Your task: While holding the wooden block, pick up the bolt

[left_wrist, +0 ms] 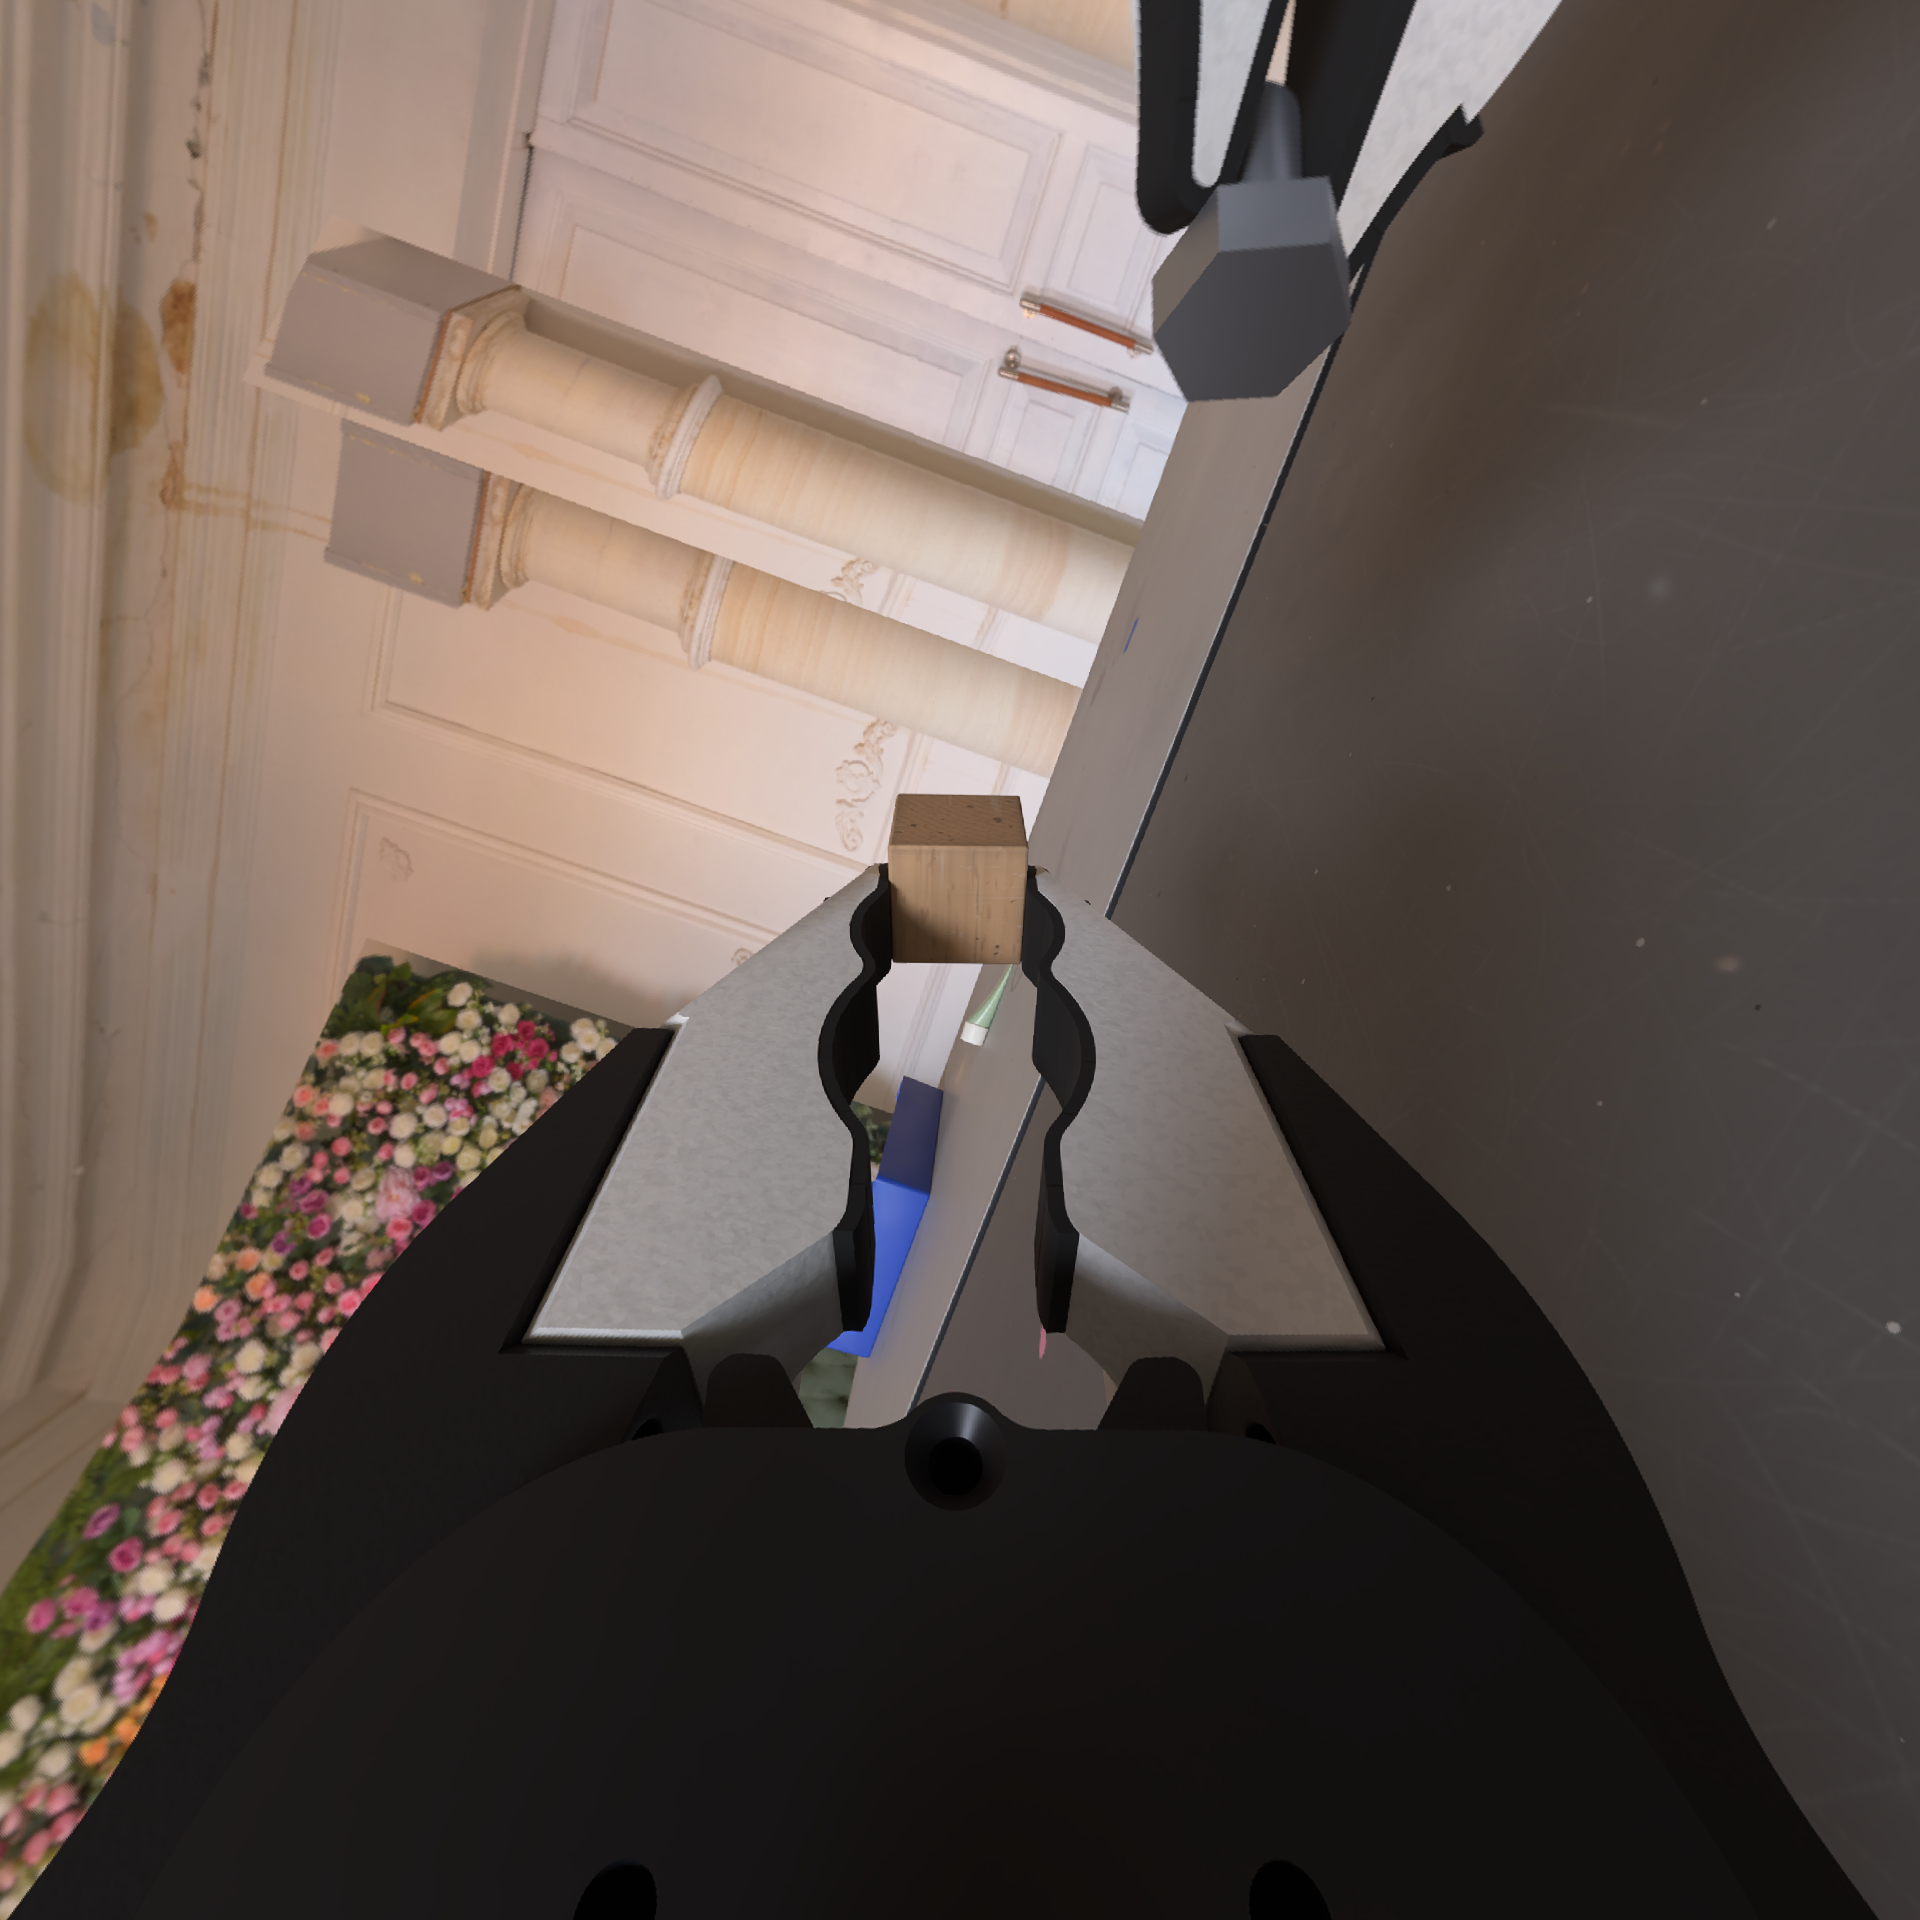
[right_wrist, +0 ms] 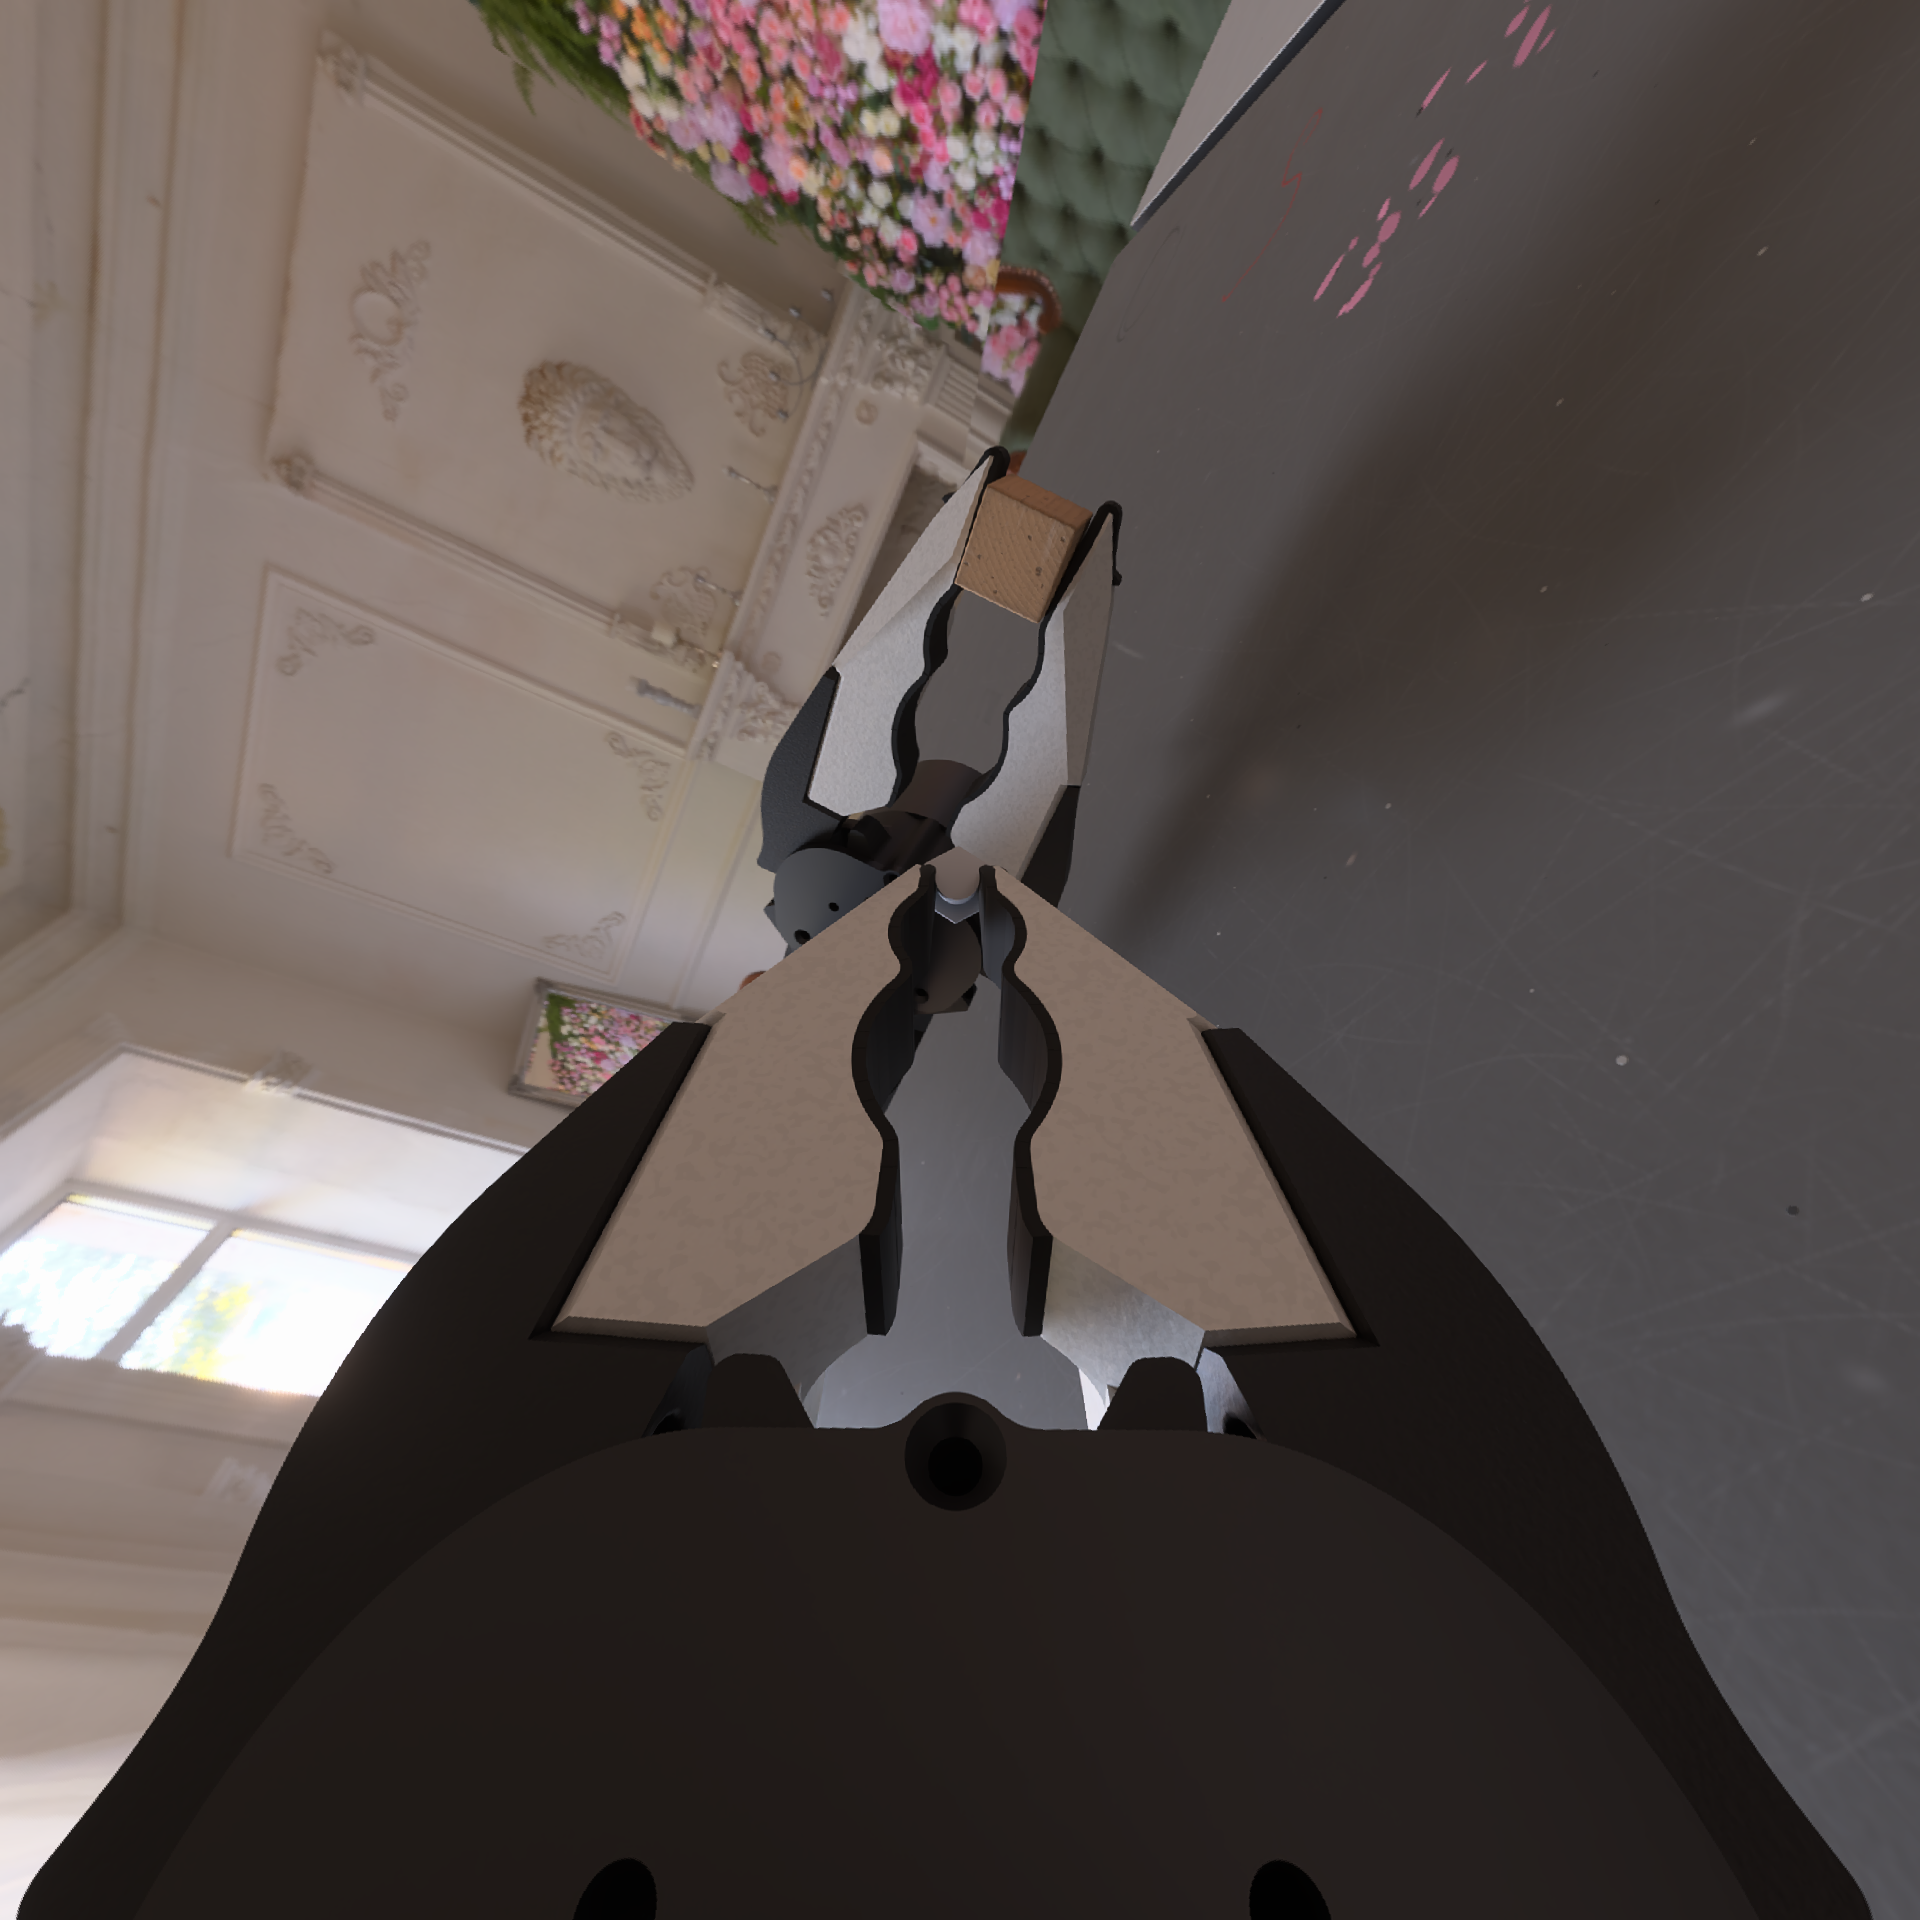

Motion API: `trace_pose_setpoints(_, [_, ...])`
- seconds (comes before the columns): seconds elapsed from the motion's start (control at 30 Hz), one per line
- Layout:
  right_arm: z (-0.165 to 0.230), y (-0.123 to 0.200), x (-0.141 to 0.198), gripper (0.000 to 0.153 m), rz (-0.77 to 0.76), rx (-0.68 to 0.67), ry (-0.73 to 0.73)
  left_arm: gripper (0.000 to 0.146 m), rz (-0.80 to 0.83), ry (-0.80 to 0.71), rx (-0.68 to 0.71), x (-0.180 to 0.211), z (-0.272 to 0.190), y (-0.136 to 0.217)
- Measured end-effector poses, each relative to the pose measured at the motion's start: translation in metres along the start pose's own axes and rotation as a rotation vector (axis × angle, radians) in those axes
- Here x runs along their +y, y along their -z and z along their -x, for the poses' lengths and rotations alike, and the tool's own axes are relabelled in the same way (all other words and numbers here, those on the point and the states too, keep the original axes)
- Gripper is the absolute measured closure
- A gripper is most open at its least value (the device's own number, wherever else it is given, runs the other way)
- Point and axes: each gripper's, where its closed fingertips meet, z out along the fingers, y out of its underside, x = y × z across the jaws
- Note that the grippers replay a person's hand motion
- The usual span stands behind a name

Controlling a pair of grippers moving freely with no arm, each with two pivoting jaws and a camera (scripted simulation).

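My left gripper [left_wrist: 958,914] is shut on the wooden block [left_wrist: 956,883], a small light-brown cube held at its fingertips, off the dark grey table [left_wrist: 1558,935]. My right gripper [left_wrist: 1273,145] shows at the top of the left wrist view, shut on the shaft of the grey bolt [left_wrist: 1252,301], whose hex head points toward my left gripper. In the right wrist view my right gripper [right_wrist: 961,888] pinches the bolt [right_wrist: 956,902] at its tips. Beyond it, the left gripper [right_wrist: 1044,509] holds the block [right_wrist: 1013,561]. The two grippers face each other, apart.
The table's edge [left_wrist: 1174,790] runs diagonally through the left wrist view. A blue object [left_wrist: 904,1174] and a small white-green piece [left_wrist: 982,1013] show between my left fingers. Pink marks [right_wrist: 1382,249] lie on the far tabletop [right_wrist: 1455,831].
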Motion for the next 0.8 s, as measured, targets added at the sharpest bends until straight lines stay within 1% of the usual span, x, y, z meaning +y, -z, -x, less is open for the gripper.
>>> trace_pose_setpoints(0.17, [-0.003, -0.001, 0.001, 0.145, 0.007, 0.042, 0.044, 0.122, 0.001, -0.053, 0.016, -0.002, -0.005, -0.001])
trace_pose_setpoints(0.37, [-0.01, 0.001, 0.001, 0.145, 0.0, 0.079, 0.038, 0.122, 0.017, -0.105, 0.012, -0.001, -0.007, -0.001])
trace_pose_setpoints(0.53, [-0.013, 0.001, 0.001, 0.145, -0.01, 0.083, 0.025, 0.122, 0.026, -0.155, 0.009, -0.001, -0.008, -0.001])
trace_pose_setpoints(0.8, [-0.02, 0.007, -0.002, 0.145, 0.002, 0.128, 0.06, 0.122, 0.02, -0.213, 0.018, -0.004, -0.013, -0.002])
